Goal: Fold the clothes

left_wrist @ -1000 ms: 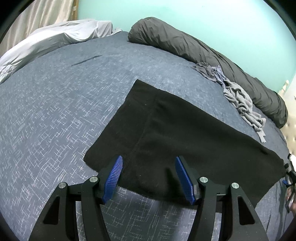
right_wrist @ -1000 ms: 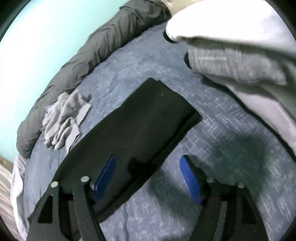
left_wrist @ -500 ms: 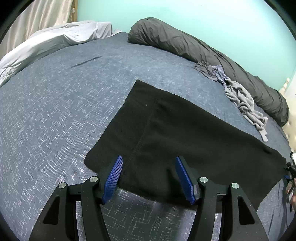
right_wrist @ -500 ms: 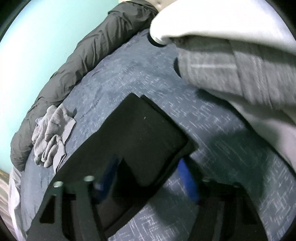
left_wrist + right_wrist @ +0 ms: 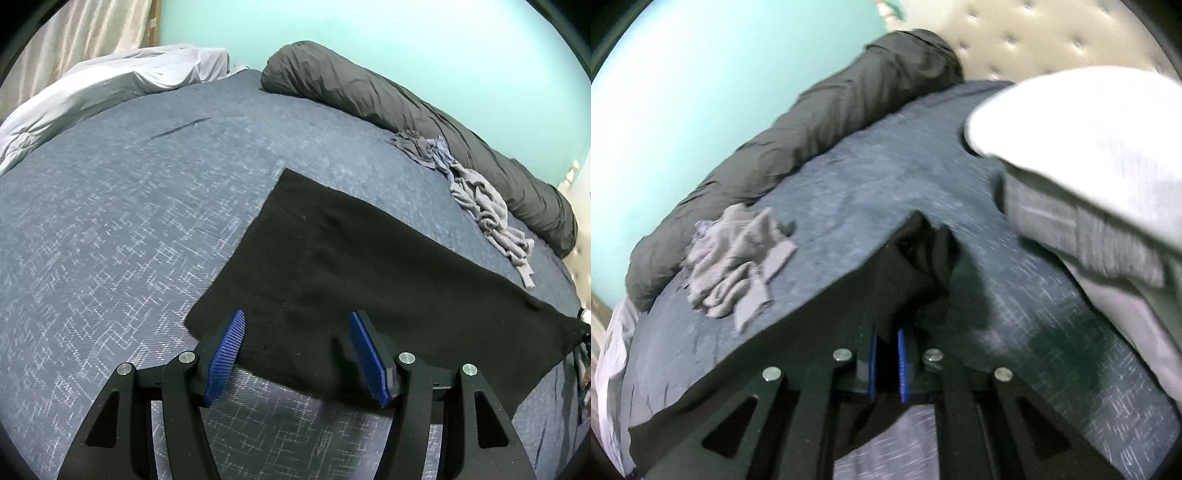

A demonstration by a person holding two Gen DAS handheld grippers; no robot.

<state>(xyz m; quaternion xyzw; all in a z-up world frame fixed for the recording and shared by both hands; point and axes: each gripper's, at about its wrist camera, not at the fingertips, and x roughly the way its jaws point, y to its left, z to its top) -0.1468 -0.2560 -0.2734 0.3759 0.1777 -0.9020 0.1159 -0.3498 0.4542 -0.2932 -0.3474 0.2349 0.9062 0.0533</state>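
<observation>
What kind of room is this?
Most likely a bedroom. There is a big bed with a blue cover, a long dark bolster along the wall, and a padded headboard.

- A bed [image 5: 129,229] fills most of both views, covered by a blue-grey spread with a fine pale crosshatch pattern.
- A long dark grey bolster [image 5: 406,107] lies along the far edge of the bed, against the wall.
- The wall [image 5: 424,40] behind it is plain pale turquoise.
- A cream tufted headboard [image 5: 1052,37] stands at one end of the bed.
- Pale striped curtains [image 5: 85,40] hang at the far left corner.
- A light grey duvet [image 5: 110,88] is bunched along the left edge.
</observation>
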